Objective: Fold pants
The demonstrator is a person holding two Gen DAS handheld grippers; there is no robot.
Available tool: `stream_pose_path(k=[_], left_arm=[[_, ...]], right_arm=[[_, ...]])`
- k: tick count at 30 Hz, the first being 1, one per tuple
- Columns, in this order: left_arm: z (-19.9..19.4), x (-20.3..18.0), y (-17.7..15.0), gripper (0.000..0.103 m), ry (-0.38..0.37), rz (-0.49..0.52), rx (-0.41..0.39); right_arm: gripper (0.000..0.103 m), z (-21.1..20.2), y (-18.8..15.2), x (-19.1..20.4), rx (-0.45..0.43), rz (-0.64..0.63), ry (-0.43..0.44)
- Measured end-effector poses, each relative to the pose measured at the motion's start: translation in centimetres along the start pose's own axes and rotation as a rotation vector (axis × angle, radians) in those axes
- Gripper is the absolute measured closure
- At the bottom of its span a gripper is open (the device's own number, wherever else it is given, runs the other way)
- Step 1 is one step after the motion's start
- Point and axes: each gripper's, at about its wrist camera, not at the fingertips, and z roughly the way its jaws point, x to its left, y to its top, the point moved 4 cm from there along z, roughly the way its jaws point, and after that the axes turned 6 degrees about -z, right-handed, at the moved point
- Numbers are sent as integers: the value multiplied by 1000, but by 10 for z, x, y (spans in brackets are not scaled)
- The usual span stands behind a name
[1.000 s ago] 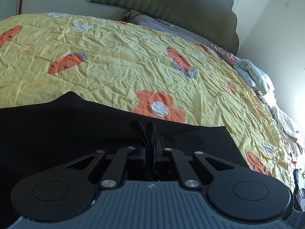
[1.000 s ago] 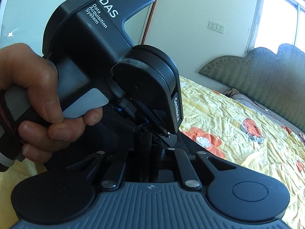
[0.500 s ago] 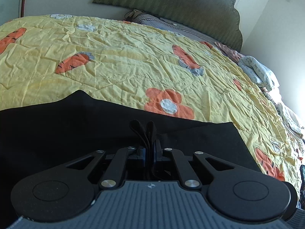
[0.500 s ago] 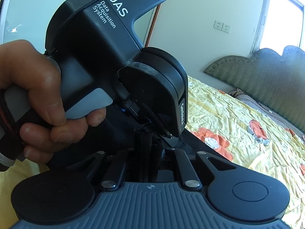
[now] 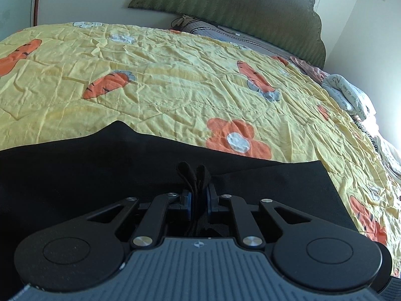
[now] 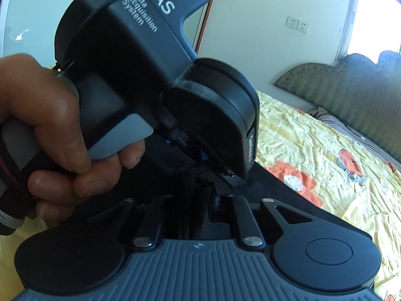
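One hand-held gripper (image 6: 140,57) reads "DAS Data Acquisition System" in white

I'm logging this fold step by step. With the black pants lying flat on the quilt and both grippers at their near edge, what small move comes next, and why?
Probably let go fully and draw both grippers back. The pants already lie flat on the yellow quilt, the left gripper has its jaws opening with a pinch of black cloth between them, and the right gripper is opening too, close beside it.
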Motion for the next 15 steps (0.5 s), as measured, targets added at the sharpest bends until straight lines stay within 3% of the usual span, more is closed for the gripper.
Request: stream_pose_path(k=[5,7,12,15], left_arm=[[-7,8,6,71,49,-3,-34],[-10,12,7,65,64,-14,-44],[-20,28,11,68,169,-23,-75],[-29,40,11,66,195,-53,-79]], right_arm=[[49,-19,3,1,-16,1,-13],[48,-30,5,-1,-33,25,11],[48,-59,8,-11,-73,98,53],[48,-63,5,-15,-44,178,162]])
